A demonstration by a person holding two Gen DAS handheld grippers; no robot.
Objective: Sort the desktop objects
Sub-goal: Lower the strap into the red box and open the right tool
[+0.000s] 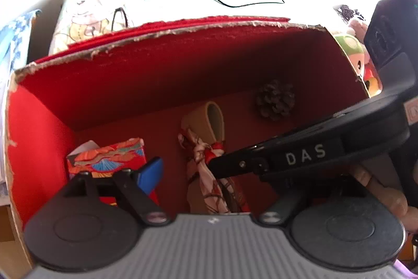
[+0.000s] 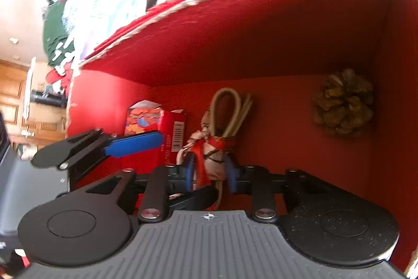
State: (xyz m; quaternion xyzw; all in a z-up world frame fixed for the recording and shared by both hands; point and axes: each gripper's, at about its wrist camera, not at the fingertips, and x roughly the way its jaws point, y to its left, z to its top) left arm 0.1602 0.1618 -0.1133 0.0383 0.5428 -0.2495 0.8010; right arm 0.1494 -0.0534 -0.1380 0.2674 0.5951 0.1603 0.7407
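Inside red box (image 2: 261, 30), your right gripper (image 2: 210, 173) pinched beige cord bundle (image 2: 216, 148), wrapped in red-patterned cloth; left gripper (image 1: 156, 174) state unclear.

one pinecone (image 1: 275, 100), one patterned carton (image 1: 108, 157), perhaps one bundle (image 1: 209, 148)

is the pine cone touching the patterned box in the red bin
No, the pine cone lies apart from the patterned box, with the cloth bundle between them.
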